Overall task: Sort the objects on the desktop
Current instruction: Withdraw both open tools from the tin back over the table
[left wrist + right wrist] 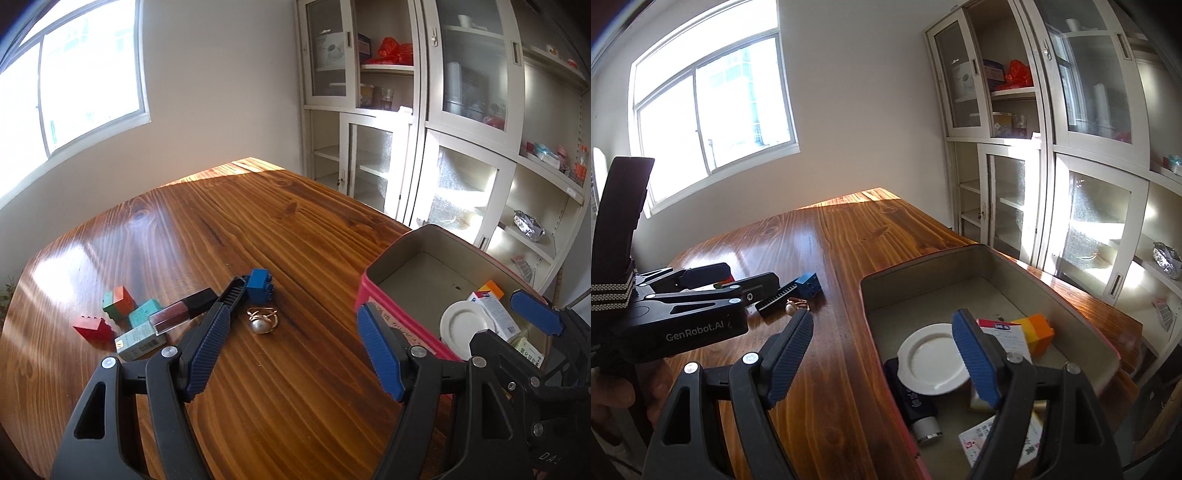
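The left gripper [293, 328] hangs spread wide over the table [258, 229], the pearl ring [263, 320] lying between its fingertips. The right gripper [882, 334], also spread and empty, straddles the pink tin's [960, 258] near wall.

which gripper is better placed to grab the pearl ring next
Left. The left gripper is open, with the pearl ring on the table just ahead between its fingers. The right gripper, also open, hangs over the tin box.
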Demonstrator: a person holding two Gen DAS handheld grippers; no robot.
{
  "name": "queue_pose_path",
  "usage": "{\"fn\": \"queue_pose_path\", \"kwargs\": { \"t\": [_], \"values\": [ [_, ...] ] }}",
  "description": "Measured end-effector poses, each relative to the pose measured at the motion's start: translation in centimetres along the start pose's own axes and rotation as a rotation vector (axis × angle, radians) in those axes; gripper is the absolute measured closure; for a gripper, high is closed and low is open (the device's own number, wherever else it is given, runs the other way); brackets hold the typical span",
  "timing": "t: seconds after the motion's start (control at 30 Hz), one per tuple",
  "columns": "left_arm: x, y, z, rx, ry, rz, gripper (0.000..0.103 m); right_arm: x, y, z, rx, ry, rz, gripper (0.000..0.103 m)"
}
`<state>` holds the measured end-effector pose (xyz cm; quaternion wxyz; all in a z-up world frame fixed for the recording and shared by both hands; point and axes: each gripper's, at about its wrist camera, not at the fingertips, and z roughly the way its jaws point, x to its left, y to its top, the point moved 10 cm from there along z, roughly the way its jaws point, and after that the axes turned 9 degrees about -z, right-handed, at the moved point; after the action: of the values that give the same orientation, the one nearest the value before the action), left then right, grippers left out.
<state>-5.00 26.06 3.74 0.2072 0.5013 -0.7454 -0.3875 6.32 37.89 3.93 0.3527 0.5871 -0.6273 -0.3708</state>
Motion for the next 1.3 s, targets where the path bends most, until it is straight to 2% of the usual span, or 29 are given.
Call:
{"fn": "queue_pose_path", "kwargs": {
  "t": [0.23, 0.93, 1.3],
  "values": [
    [4.8, -0.1, 0.1, 0.003, 0.053, -0.07, 0.028, 4.1, 0.5, 1.6, 0.016, 0.066, -0.045, 0.022],
    [21.1, -1.3, 1.4, 0.038, 0.272, -0.32, 0.028, 11.7, -0.2, 8.9, 0.157, 0.207, -0.103, 0.022],
    [25.2, -2.6, 3.2, 0.077, 0.33, -0.377, 0.028, 13.0, 0.0, 13.4, 0.214, 0.209, -0.106, 0.022]
  ]
}}
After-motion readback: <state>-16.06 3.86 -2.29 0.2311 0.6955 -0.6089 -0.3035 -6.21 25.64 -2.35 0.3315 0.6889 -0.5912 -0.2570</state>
